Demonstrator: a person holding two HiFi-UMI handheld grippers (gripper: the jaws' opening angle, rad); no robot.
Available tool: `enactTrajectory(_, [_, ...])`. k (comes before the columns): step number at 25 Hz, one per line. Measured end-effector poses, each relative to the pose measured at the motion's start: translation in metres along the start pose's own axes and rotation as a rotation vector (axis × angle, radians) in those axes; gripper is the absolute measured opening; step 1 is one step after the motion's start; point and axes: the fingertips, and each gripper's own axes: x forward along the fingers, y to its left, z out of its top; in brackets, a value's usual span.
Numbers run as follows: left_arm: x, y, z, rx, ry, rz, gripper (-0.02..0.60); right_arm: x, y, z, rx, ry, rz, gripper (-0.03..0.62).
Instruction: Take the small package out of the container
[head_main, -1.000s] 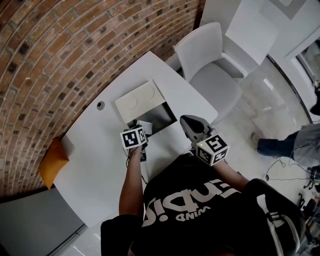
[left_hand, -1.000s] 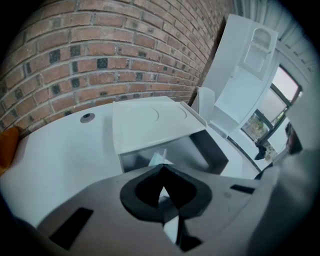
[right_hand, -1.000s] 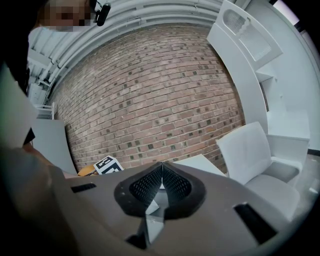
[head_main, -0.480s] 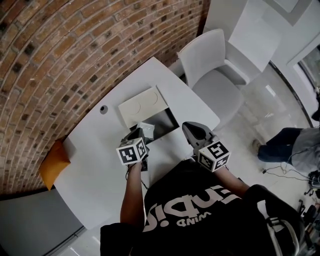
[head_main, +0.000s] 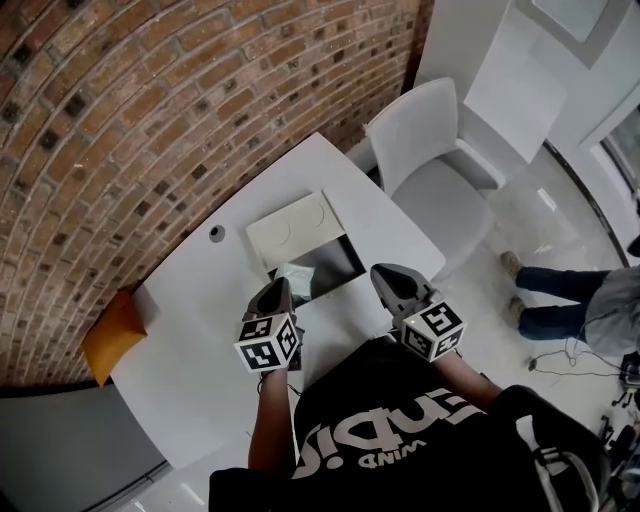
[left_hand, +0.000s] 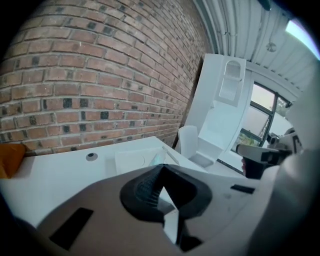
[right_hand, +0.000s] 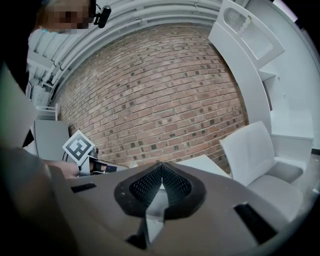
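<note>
A dark open container (head_main: 338, 256) sits on the white table (head_main: 190, 330), with its cream lid (head_main: 296, 226) lying just behind it. The small pale package (head_main: 295, 274) stands at the container's near left corner. My left gripper (head_main: 277, 292) is shut, its tip just short of the package, with nothing seen between the jaws. In the left gripper view the package (left_hand: 157, 159) shows right past the closed left gripper (left_hand: 161, 172), in front of the lid (left_hand: 132, 161). My right gripper (head_main: 384, 273) hovers near the container's right side, shut and empty (right_hand: 161, 179).
A white chair (head_main: 430, 150) stands past the table's far right corner. On the table's left lies an orange cushion (head_main: 115, 330), and a round grommet (head_main: 217, 233) sits near the brick wall. A person's legs (head_main: 560, 295) are on the floor at right.
My left gripper has pulled back toward me, away from the container, still shut. The package stays at the container's corner. The right gripper kept its place near the container.
</note>
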Motion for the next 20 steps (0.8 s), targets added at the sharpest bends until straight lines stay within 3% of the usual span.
enactTrajectory(20, [-0.08, -0.024, 0.062, 0.12, -0.365, -0.042, 0.005, -0.008, 0.011, 0.024, -0.104, -0.05, 0.061, 0.0])
